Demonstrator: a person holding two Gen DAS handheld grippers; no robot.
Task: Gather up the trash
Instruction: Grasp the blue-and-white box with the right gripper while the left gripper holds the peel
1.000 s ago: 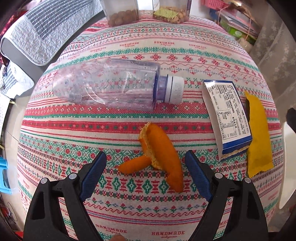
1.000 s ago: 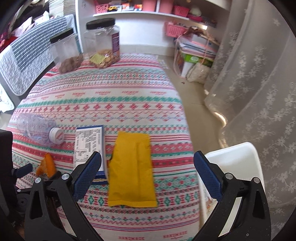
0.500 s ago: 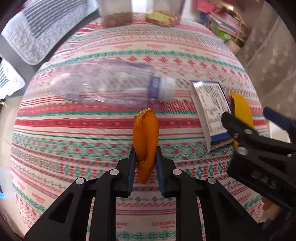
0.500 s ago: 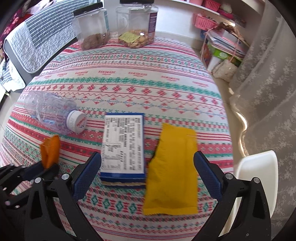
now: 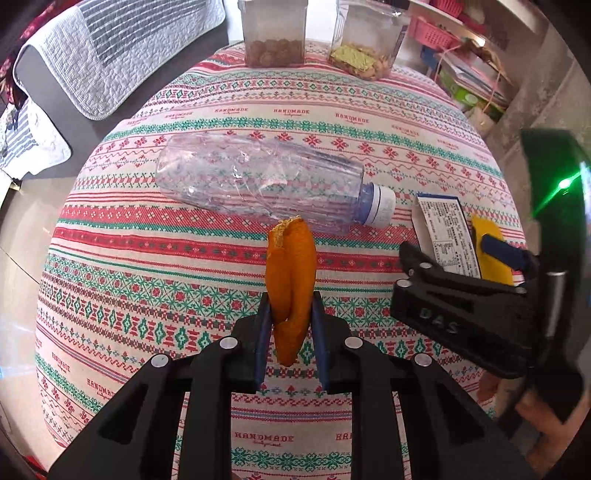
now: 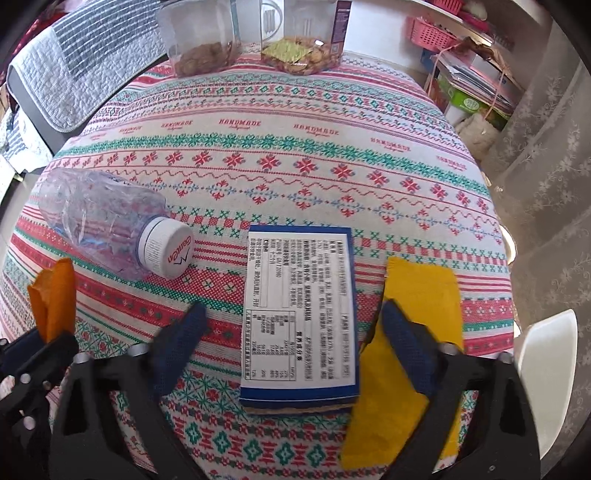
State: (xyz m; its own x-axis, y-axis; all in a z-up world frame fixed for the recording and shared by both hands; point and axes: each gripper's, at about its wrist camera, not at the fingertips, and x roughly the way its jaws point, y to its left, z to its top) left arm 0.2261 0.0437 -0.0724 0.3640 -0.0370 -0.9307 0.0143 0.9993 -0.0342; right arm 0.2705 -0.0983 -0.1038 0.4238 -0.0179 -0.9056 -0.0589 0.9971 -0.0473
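Item: trash collection, two pickups under way at once. Left gripper [image 5: 289,325]: jaws clamped on the orange peel [image 5: 291,280], which stands up between the pads and juts beyond their tips, clear of the patterned tablecloth [image 5: 155,280]; this piece counts as secured and, by my reading, next needs carrying to a bin, none of which is in view. Right gripper [image 6: 291,343]: jaws closing, with the blue-edged carton [image 6: 299,314] lying flat between the fingers [image 6: 181,332], pads not yet pressing its long sides; the far-side finger rests over the yellow wrapper [image 6: 424,291], which lies just beside the carton. Next move likely calls for squeezing onto the carton alone without snagging the wrapper's edge. Unclaimed: the clear plastic bottle [image 6: 99,218], on its side beyond the left fingertips, its cap pointing toward the carton. Two snack jars [image 5: 273,33] stand well beyond, at the far edge.
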